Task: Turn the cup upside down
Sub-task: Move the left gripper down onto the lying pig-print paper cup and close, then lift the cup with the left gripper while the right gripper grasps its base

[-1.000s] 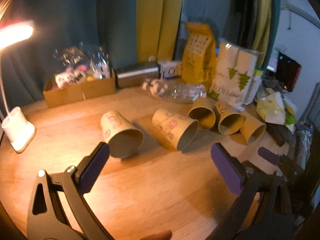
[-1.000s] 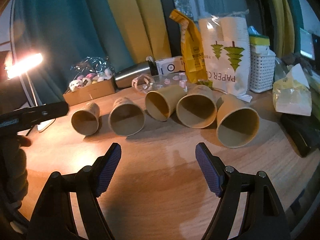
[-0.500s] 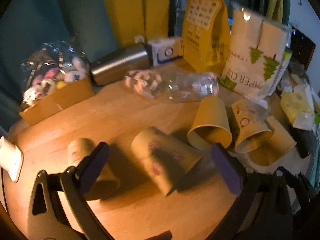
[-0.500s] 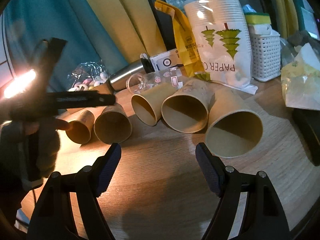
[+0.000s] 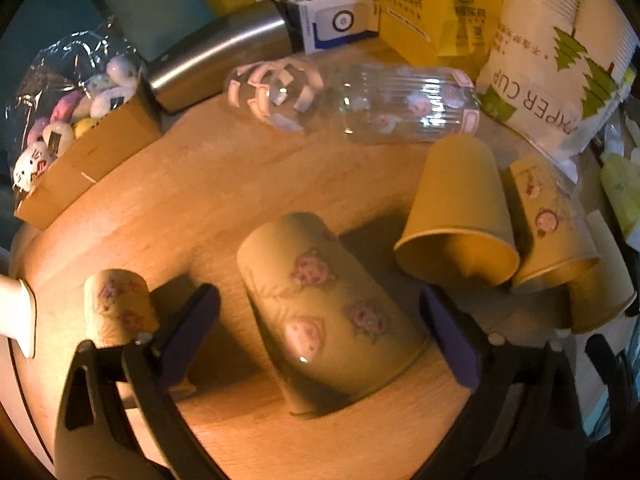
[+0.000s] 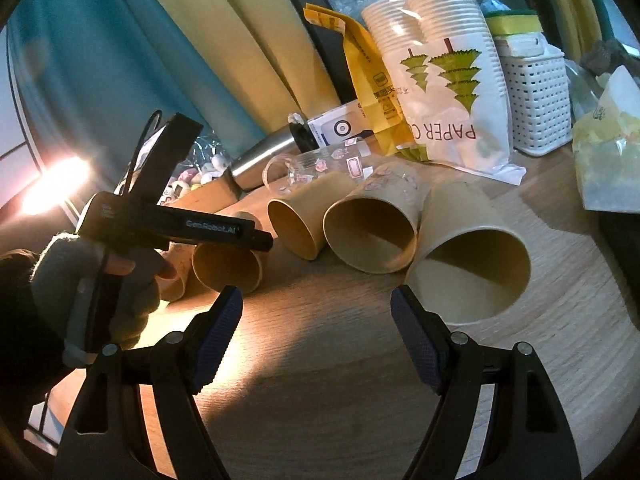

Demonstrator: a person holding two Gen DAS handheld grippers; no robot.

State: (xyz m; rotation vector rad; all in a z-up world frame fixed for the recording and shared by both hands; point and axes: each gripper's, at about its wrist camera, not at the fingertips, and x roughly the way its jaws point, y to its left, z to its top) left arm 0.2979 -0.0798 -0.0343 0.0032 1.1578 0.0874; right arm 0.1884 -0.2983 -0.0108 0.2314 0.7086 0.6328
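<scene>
Wooden and warmly lit, the surface (image 5: 224,184) carries, at the lower left of the left wrist frame, a small pale paper cup with pink stickers (image 5: 116,304) lying on its side. At lower centre the left hand-held gripper (image 5: 320,340) is spread wide around a larger sticker-decorated paper cup (image 5: 324,312), also on its side, neither pad visibly touching it. In the right wrist frame the right hand-held gripper (image 6: 316,340) gapes open and empty at the bottom, below a plain tan paper cup (image 6: 468,256) lying mouth toward the camera at centre right.
</scene>
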